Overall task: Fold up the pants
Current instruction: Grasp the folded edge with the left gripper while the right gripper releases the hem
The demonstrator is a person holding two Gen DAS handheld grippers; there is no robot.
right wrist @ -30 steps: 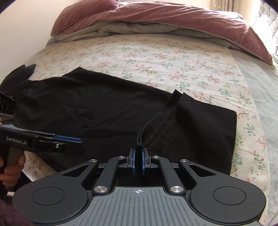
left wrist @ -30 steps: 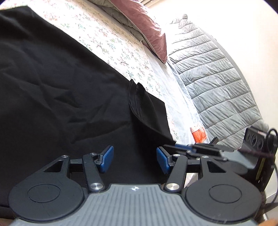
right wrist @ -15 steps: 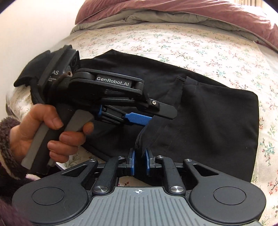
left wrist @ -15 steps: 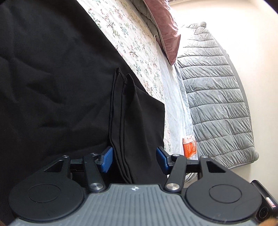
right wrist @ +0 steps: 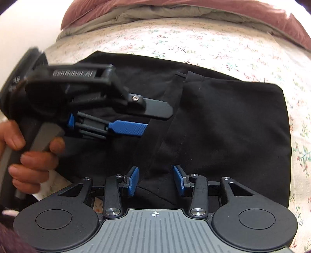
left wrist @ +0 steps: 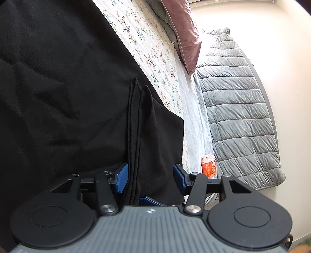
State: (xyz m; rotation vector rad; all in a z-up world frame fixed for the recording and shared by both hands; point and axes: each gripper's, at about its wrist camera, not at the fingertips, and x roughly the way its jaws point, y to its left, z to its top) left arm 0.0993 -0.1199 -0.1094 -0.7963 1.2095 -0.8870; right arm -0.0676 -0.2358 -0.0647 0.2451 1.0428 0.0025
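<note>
Black pants (left wrist: pixel 58 87) lie spread on a floral bed sheet (left wrist: pixel 147 44). A raised double fold of the cloth (left wrist: pixel 136 136) runs toward my left gripper (left wrist: pixel 150 180), which is open with the fold between its blue pads. In the right wrist view the same pants (right wrist: pixel 223 126) fill the middle. My right gripper (right wrist: pixel 155 181) is open, its pads on either side of the fold's near end. The left gripper (right wrist: pixel 136 118) shows there too, hand-held, reaching in from the left over the cloth.
A mauve duvet (right wrist: pixel 175 7) and grey pillow lie at the head of the bed. A grey quilted cover (left wrist: pixel 239 109) lies along the bed's side by the wall. An orange packet (left wrist: pixel 209 168) sits between them.
My right gripper was shut on the fold and has opened. The left gripper has swung in over the fold, which now sits between its open pads.
</note>
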